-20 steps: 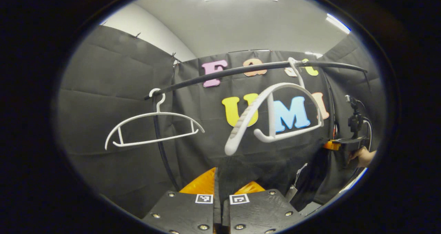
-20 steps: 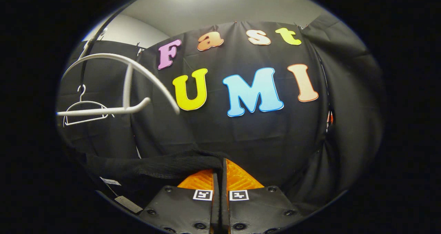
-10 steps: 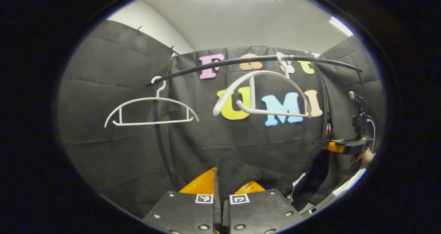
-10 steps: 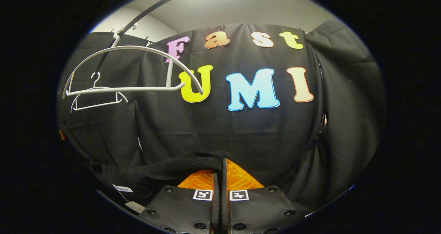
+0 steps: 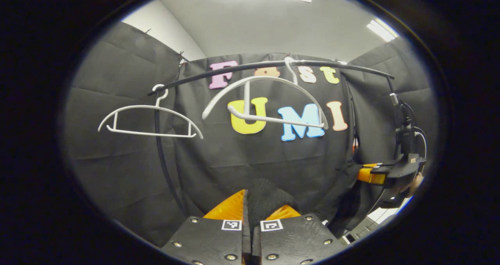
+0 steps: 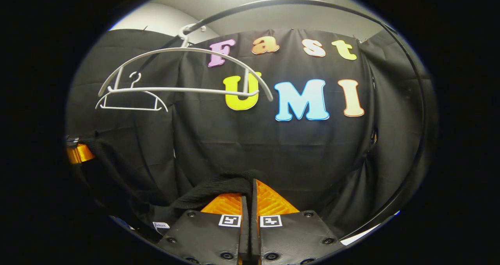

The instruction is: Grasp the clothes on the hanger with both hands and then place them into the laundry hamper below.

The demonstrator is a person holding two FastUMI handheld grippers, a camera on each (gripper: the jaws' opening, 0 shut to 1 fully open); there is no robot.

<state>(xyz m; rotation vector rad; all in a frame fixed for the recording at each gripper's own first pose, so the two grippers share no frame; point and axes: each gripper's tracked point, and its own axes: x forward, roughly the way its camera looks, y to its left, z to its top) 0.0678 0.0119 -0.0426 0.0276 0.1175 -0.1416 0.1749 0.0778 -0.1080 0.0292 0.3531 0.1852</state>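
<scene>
A black garment (image 5: 269, 194) is pinched between the fingers of my left gripper (image 5: 250, 207), which is shut on it. It stretches dark and slack toward my right gripper (image 5: 384, 175), seen far right with a hand behind it. In the right gripper view, my right gripper (image 6: 250, 194) is shut on another fold of the black garment (image 6: 211, 187), which droops left toward the left gripper (image 6: 80, 153). Above, the bare white hanger (image 5: 265, 101) hangs on the black rail (image 5: 273, 65), well above the garment.
A second bare white hanger (image 5: 150, 118) hangs farther left on the rail, next to the rail's black upright (image 5: 162, 155). In the right gripper view the rail (image 6: 418, 112) curves overhead and down the right side. A white tag (image 6: 161, 226) dangles from the garment.
The garment has come clear of the near hanger, which was tilted and has swung back level. Both grippers have dropped lower with the cloth, and the garment now sags between them.
</scene>
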